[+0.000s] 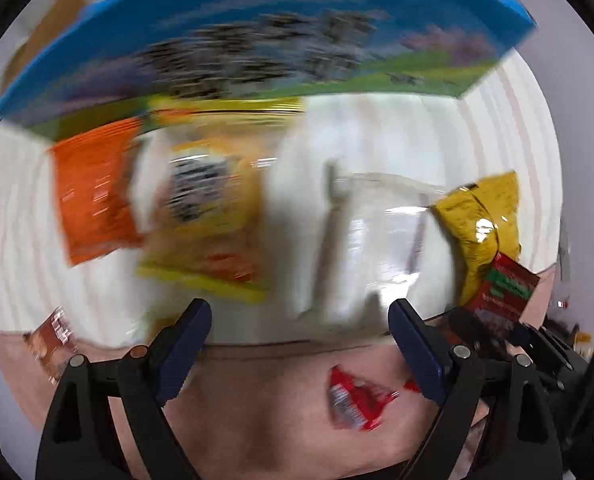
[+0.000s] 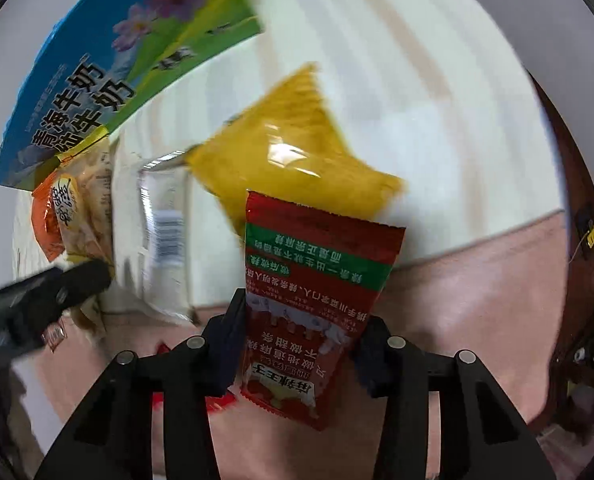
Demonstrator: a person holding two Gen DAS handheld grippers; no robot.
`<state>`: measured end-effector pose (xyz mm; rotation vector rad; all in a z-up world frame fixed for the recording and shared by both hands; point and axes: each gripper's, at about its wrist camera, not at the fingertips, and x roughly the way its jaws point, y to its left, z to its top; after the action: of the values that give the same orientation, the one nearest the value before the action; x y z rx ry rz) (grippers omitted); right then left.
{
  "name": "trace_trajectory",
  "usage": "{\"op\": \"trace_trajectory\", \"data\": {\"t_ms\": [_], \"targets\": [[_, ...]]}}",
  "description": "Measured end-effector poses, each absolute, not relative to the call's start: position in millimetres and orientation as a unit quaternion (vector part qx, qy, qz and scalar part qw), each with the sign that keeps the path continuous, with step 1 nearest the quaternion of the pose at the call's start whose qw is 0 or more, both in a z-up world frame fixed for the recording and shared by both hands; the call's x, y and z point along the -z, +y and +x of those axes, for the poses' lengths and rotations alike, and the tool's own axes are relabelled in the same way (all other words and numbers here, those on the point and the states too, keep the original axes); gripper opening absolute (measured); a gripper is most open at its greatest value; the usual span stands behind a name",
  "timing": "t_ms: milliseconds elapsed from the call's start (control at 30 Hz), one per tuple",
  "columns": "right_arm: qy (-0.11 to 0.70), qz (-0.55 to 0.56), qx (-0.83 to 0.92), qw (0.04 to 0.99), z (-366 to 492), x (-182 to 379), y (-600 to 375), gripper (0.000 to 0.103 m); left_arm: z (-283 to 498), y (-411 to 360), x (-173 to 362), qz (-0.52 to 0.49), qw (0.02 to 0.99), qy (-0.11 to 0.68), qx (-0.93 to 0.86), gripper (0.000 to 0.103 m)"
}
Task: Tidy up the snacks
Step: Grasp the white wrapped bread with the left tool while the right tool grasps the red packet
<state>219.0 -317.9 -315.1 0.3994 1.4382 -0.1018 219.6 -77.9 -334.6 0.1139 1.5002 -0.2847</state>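
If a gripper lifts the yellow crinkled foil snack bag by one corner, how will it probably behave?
The yellow crinkled foil snack bag would probably sag and fold, since its skin already shows creases and a puffed middle. It looks light for its size, being mostly air. Its glossy film, with bright glare spots, may slip between the pads, so a grip on the flat sealed edge seems safer.

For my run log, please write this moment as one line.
right gripper: jaws shut on red snack packet | left gripper: jaws open, empty | below: yellow bag, white tray
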Motion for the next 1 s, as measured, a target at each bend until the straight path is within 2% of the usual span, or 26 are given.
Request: {"op": "trace_trajectory", "data": {"t_ms": [133,200,233,400,533,567,733,800,867,1000], "targets": [[0.67,0.193,0.038,0.716,209.2,320.6,-337.5,0.051,226.9,-117.2,355.4,0.071,0.701,0.691,0.161,0.09],[0.666,0.218,0.044,0.712,203.9,322.3,-346.9,0.06,227.4,-127.3,364.4,0.071,0.697,0.694,0.165,0.063],[0.665,0.224,0.051,0.711,200.9,322.3,-350.4,0.063,225.6,-127.9,366.6,0.07,0.696,0.696,0.163,0.057],[0.658,0.249,0.071,0.707,189.0,324.4,-353.2,0.064,206.9,-98.0,366.4,0.038,0.702,0.701,0.122,0.056],[0.661,0.2,0.083,0.718,188.4,336.4,-334.7,0.063,180.9,-64.6,374.2,0.027,0.696,0.713,0.081,0.056],[0.66,0.185,0.078,0.724,190.1,338.1,-328.3,0.06,173.1,-58.3,376.5,0.026,0.694,0.716,0.075,0.056],[0.668,0.1,-0.004,0.738,210.4,336.8,-292.8,0.058,150.1,-46.5,384.8,0.023,0.692,0.719,0.066,0.057],[0.672,0.077,-0.032,0.736,212.8,333.3,-284.9,0.063,146.7,-44.9,386.5,0.018,0.692,0.719,0.068,0.058],[0.666,0.082,-0.03,0.741,209.6,326.8,-286.8,0.081,147.4,-39.1,389.1,0.009,0.686,0.724,0.069,0.06],[0.682,0.153,-0.001,0.715,193.9,331.3,-305.4,0.082,147.7,-33.0,393.2,-0.008,0.684,0.726,0.071,0.061]]}}
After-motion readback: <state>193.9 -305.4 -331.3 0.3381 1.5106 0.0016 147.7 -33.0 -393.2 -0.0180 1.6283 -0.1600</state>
